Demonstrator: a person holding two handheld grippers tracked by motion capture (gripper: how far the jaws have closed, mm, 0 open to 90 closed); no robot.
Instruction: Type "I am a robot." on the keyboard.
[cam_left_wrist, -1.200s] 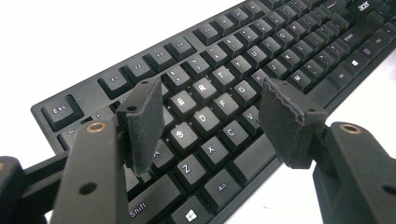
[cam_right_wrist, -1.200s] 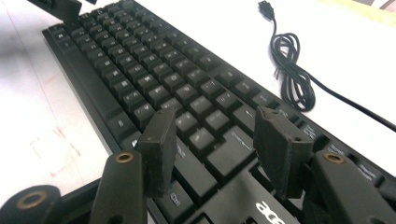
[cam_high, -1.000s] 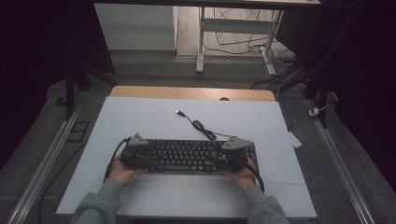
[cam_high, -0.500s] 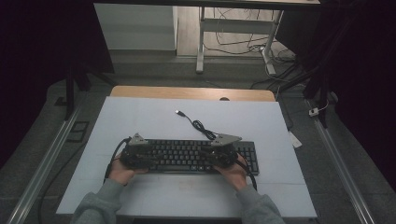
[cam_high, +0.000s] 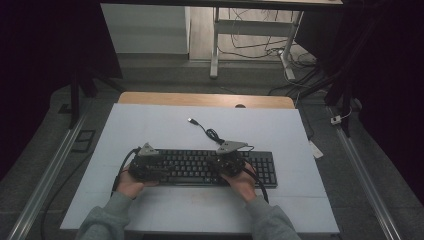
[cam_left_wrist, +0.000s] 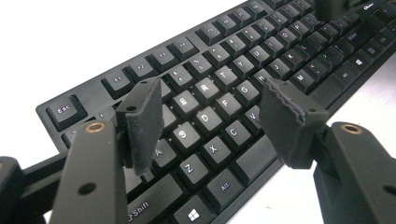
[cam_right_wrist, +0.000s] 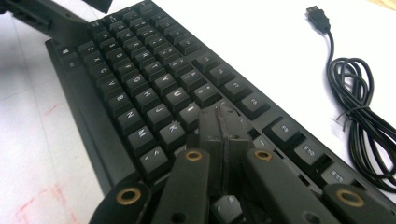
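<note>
A black keyboard (cam_high: 200, 167) lies across the white table top, with its cable (cam_high: 212, 134) coiled behind it and the USB plug (cam_high: 191, 120) lying loose. My left gripper (cam_high: 145, 165) hovers over the keyboard's left end. Its jaws stand open above the letter keys (cam_left_wrist: 210, 100), with nothing gripped. My right gripper (cam_high: 227, 161) sits over the keys right of the middle. Its jaws have just been closing and the pads now meet, shut (cam_right_wrist: 222, 122) with nothing between them, their tips just above the keys. The keyboard (cam_right_wrist: 140, 88) and the cable (cam_right_wrist: 359, 93) lie beyond them.
The white table top (cam_high: 150, 125) ends in a wooden strip (cam_high: 200, 100) at the far side. Metal rails (cam_high: 45, 175) run along both sides on the floor. Desk legs (cam_high: 215, 45) and loose wires (cam_high: 295, 60) lie beyond the table.
The right gripper has slid left along the keyboard, off its right end and number pad toward the middle, and its jaws have gone from open to shut. The left gripper has stayed put.
</note>
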